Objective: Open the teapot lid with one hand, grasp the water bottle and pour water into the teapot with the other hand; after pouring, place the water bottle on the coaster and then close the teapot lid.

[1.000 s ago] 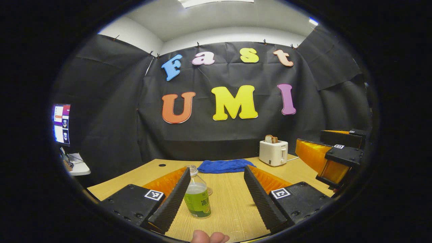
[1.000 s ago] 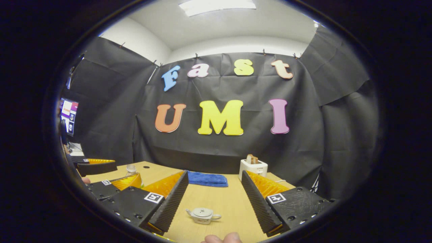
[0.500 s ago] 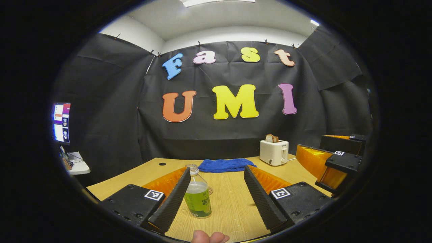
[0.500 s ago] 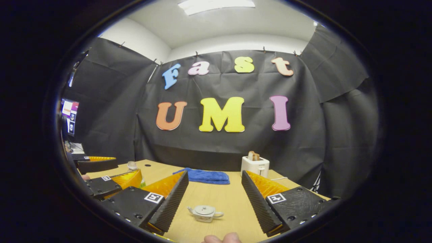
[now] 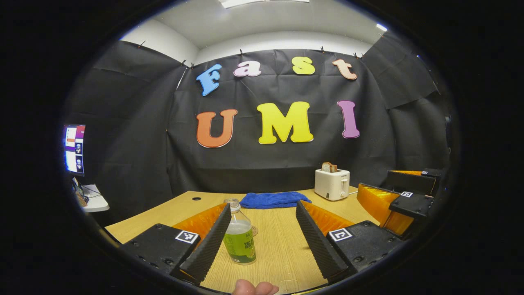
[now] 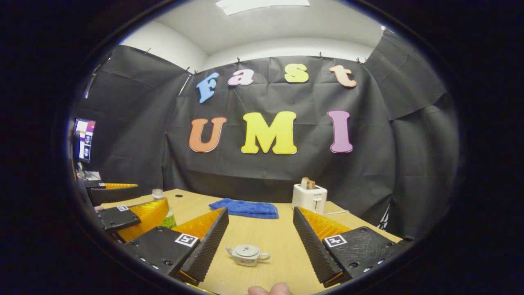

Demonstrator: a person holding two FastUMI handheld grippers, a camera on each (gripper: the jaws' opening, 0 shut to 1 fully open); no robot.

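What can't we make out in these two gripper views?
- Round coaster: left gripper view, mostly hidden behind the clear green-labelled water bottle.
- Same bottle, right gripper view: lower body hidden by the left gripper.
- Small white teapot: too small to tell how its lid seats.

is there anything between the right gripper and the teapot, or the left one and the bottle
Nothing visible. The teapot, lid on, sits on bare table ahead of the open right gripper. The water bottle stands just ahead of the open left gripper, near its left finger. The blue towel and toaster sit farther back.
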